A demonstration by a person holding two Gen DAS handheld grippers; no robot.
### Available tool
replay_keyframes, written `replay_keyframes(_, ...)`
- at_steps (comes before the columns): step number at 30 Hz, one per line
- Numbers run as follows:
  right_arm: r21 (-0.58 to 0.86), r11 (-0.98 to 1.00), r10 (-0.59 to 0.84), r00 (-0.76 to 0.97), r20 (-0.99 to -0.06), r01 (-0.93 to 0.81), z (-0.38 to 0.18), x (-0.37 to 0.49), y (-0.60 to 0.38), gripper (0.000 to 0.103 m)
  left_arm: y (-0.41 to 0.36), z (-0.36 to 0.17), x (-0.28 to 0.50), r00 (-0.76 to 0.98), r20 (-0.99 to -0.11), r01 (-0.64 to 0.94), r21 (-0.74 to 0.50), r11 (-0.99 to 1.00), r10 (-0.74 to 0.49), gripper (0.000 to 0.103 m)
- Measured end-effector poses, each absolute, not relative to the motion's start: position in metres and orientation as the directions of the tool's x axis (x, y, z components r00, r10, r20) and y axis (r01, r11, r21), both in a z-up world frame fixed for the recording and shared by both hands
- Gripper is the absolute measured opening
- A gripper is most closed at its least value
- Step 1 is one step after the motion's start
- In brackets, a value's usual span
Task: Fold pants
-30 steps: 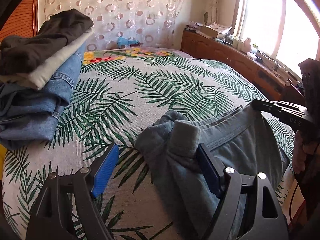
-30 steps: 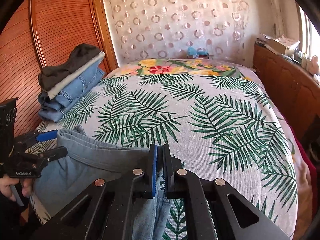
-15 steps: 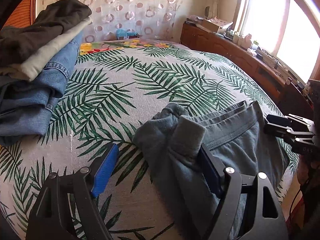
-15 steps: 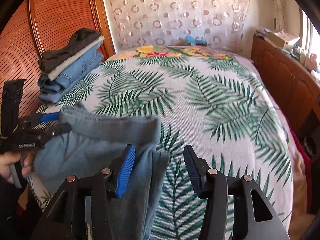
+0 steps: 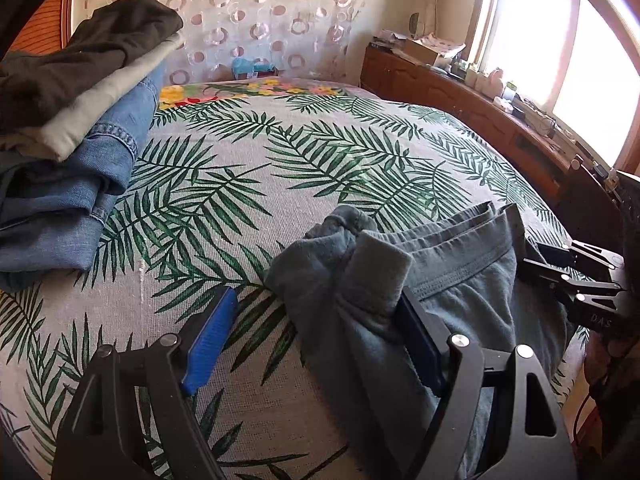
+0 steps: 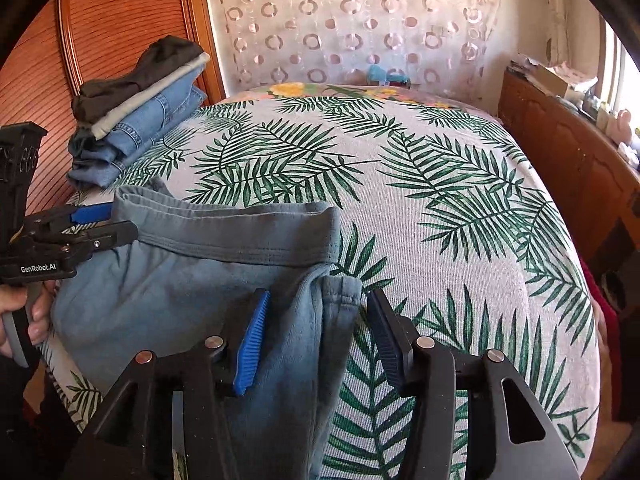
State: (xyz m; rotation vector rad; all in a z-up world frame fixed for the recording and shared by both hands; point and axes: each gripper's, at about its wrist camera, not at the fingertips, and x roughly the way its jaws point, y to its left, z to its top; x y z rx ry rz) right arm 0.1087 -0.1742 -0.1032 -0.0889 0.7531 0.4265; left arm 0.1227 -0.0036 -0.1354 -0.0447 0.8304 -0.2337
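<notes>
Stack at far left: folded clothes (image 5: 76,128) sat piled at the bed's left edge, well apart from the work.
Left gripper (image 5: 316,340): its jaws stood spread wide and pressed on nothing; bunched cloth leaned against the right-hand finger only.
Pants (image 6: 192,288): grey-blue, lying on the leaf-print bedspread (image 6: 440,200) near its front edge, between the two grippers, waistband turned toward the headboard.
Right gripper (image 6: 312,334): its jaws had just parted and then drawn in a little; a cuff-like edge of the pants stood between the pads, which did not press on it.
Step in hand, as I judged it: release after laying the fold.
Doing it well: both tools likely needed to back straight off, without snagging the loose cuff, so the layers stayed stacked.
Left-side lump: the crumpled end probably needed flattening before another fold.
</notes>
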Motion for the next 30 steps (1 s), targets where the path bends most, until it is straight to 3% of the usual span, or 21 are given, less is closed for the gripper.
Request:
replay_keyframes(1,0.087,0.908,0.356,0.646,-0.675,-0.410,-0.103,0.108,-0.175,0.036,-0.004,-0.135,0.122,0.650,-0.726,0.188,-0.130,0.973,-0.223,0.080)
replay_keyframes(4,0.118,0.901,0.383,0.637,-0.668,-0.418,-0.105,0.105,-0.179,0.022,-0.003,-0.135,0.122,0.651,-0.726,0.188,-0.130,0.974,-0.222,0.080)
replay_keyframes(11,0.153,0.893,0.413,0.632,-0.655,-0.424,-0.107,0.103,-0.186,0.016,-0.004,-0.135,0.124,0.645,-0.727,0.202,-0.136,0.970,-0.236,0.080)
replay_keyframes(16,0.157,0.893,0.415,0.635,-0.652,-0.423,-0.107,0.101,-0.185,0.016,-0.010,-0.133,0.122,0.633,-0.717,0.264,-0.155,0.952,-0.292,0.053)
replay_keyframes(18,0.163,0.891,0.420,0.634,-0.650,-0.424,-0.107,0.100,-0.186,0.016,-0.012,-0.131,0.119,0.629,-0.708,0.289,-0.169,0.942,-0.320,0.034)
replay_keyframes(24,0.162,0.889,0.421,0.626,-0.657,-0.429,-0.106,0.100,-0.186,0.016,-0.017,-0.123,0.112,0.650,-0.685,0.313,-0.153,0.937,-0.329,0.022)
replay_keyframes(30,0.154,0.887,0.422,0.628,-0.654,-0.435,-0.105,0.099,-0.183,0.014,-0.020,-0.110,0.100,0.683,-0.646,0.322,-0.151,0.935,-0.340,0.020)
